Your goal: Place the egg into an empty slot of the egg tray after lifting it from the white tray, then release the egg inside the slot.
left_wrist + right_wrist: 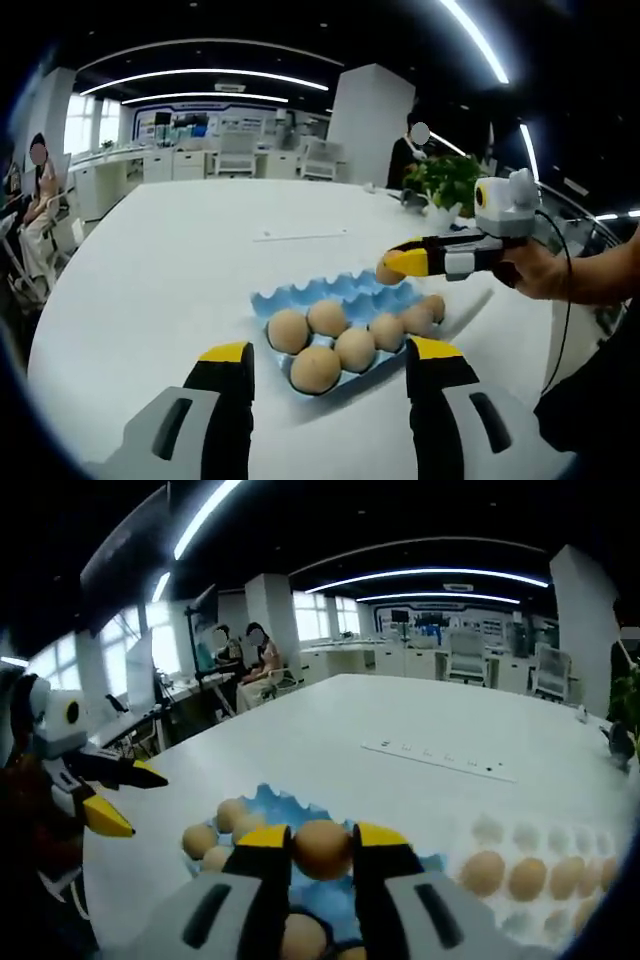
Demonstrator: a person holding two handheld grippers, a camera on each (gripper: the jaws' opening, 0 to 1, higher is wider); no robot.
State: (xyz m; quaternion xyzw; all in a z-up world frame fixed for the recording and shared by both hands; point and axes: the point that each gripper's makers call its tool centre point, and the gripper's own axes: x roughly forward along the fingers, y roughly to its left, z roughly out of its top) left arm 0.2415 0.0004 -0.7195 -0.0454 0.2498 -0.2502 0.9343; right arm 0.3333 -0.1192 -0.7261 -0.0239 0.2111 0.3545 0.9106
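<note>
A blue egg tray lies on the white table with several brown eggs in its near slots. My left gripper stands open just in front of it, nothing between its jaws. My right gripper comes in from the right, above the tray's far edge, shut on an egg. In the right gripper view that egg sits between my right gripper's yellow tips, over the blue tray. The white tray, to the right, holds several eggs. My left gripper shows open at the left.
A person's hand holds the right gripper. A white power strip lies farther out on the table. A potted plant stands at the table's far right. Desks, chairs and seated people are in the background.
</note>
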